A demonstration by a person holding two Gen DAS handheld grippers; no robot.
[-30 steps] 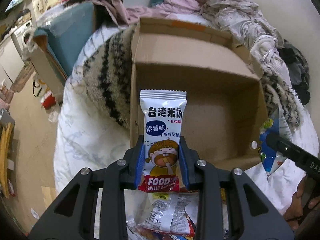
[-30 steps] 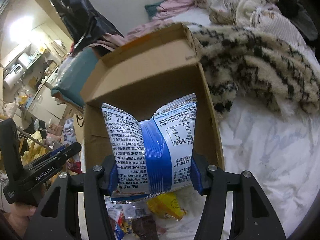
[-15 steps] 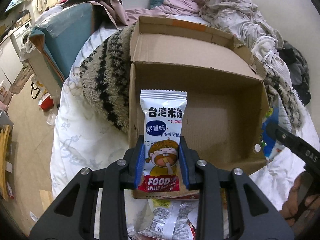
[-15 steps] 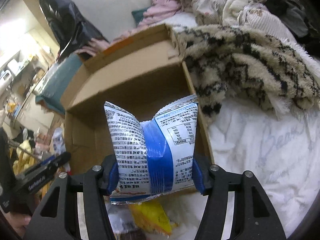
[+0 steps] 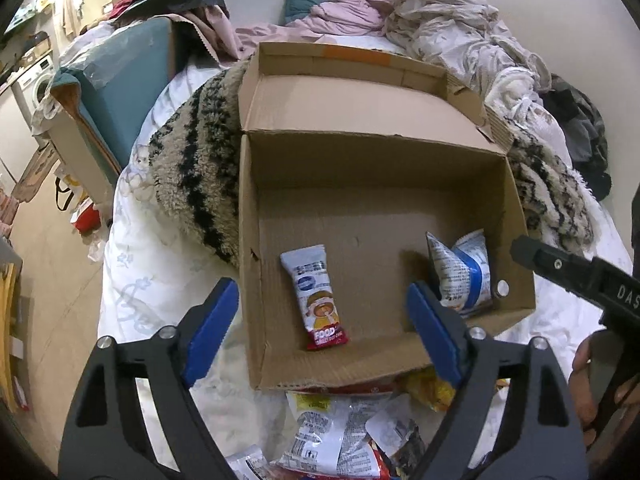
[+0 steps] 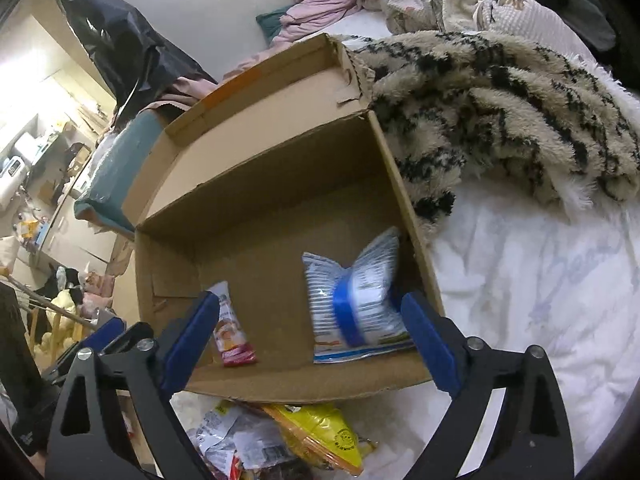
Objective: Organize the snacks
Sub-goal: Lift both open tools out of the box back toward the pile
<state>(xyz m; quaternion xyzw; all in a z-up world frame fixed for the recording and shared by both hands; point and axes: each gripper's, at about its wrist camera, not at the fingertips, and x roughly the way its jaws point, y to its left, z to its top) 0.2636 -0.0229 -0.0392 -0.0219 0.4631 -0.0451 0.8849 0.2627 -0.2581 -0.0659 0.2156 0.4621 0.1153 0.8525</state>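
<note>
An open cardboard box lies on the bed. A white rice-cracker packet with a red end lies flat on the box floor at the front left. A blue and white snack bag is in the box's front right corner, blurred in the right wrist view. My left gripper is open and empty above the box's front edge. My right gripper is open and empty over the front edge too. Loose snack packets lie on the sheet in front of the box.
A striped fluffy blanket wraps around the box's back and sides. Crumpled clothes pile up by the wall. A teal-covered box stands at the bed's left edge. White sheet lies to the box's right.
Both grippers have opened and let go of their packets. The rice-cracker packet and the blue and white bag now lie in the box. Both grippers have moved closer over the box.
</note>
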